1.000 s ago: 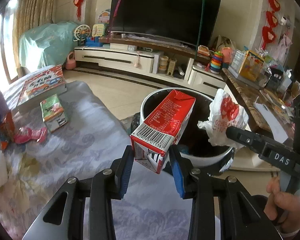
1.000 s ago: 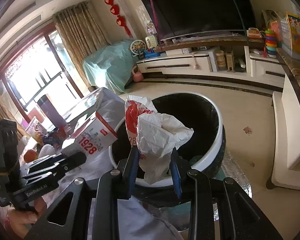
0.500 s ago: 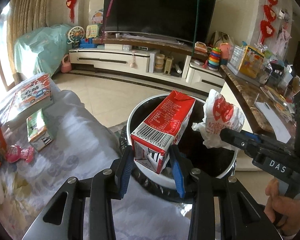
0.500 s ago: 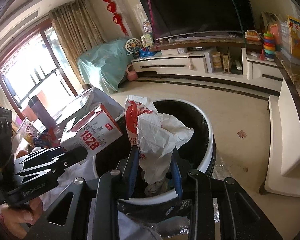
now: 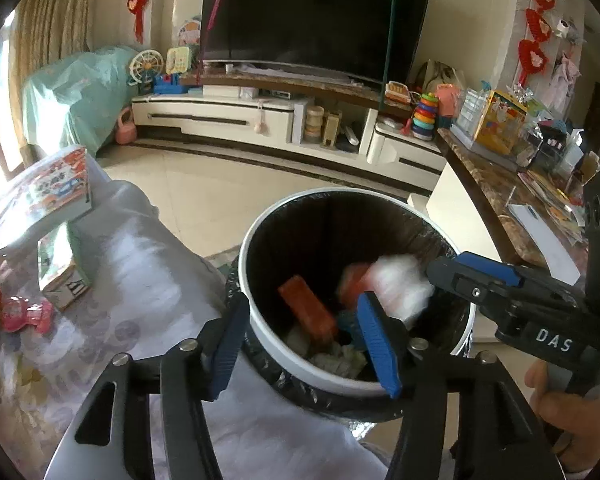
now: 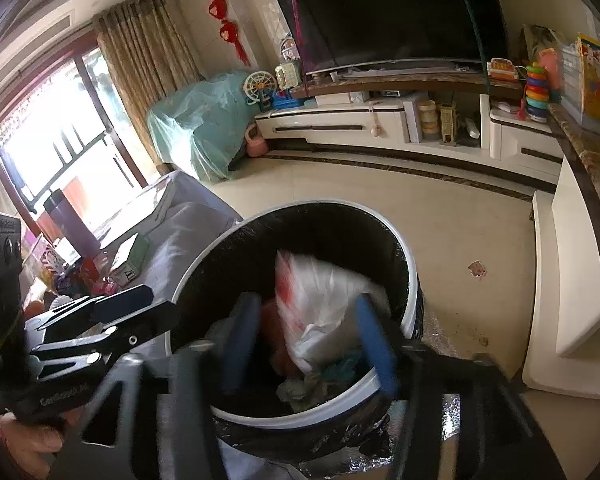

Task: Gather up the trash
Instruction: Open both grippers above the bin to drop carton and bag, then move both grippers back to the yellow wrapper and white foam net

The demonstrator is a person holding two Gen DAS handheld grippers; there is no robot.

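Trash bin sits just off the tabletop's edge; red carton and plastic bag drop inside as left tongs and right tongs open, gripping nothing; keep both spread over the rim until everything settles.

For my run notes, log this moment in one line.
left gripper: opening, empty | right gripper: opening, empty | red carton, plastic bag: in bin
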